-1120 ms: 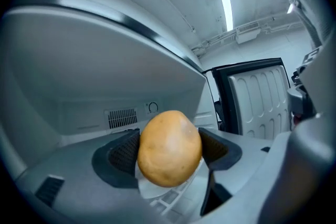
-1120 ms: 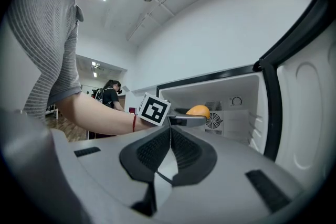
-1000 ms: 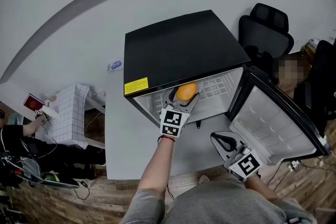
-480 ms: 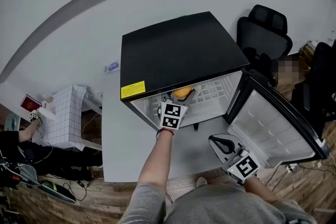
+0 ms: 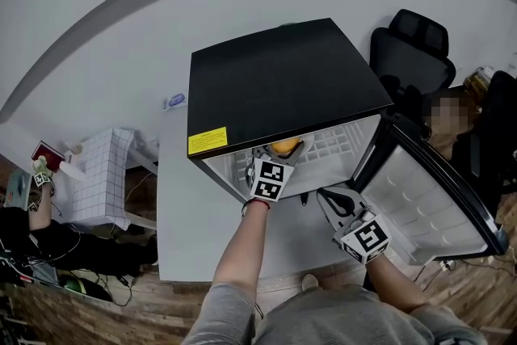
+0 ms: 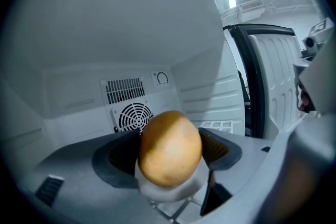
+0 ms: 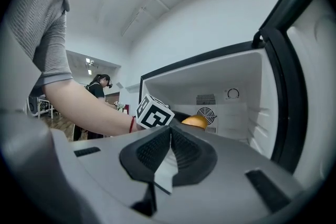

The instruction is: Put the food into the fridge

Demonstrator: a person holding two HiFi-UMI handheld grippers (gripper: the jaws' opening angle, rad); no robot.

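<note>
Fruit (image 6: 169,145), smooth, ovoid, in left claw (image 6: 171,150)

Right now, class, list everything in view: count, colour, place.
fridge: one, black, white inside, on the table.
fridge door: one, white-lined, open at right.
fruit: one, orange-yellow, in the left tool, inside the fridge.
table: one, pale grey, under the fridge.
office chair: one, black, behind the fridge, right.
gridded box: one, white, left of the table.
left tool: one, grey, shut on the fruit.
right tool: one, grey, shut, empty, before the fridge opening.
</note>
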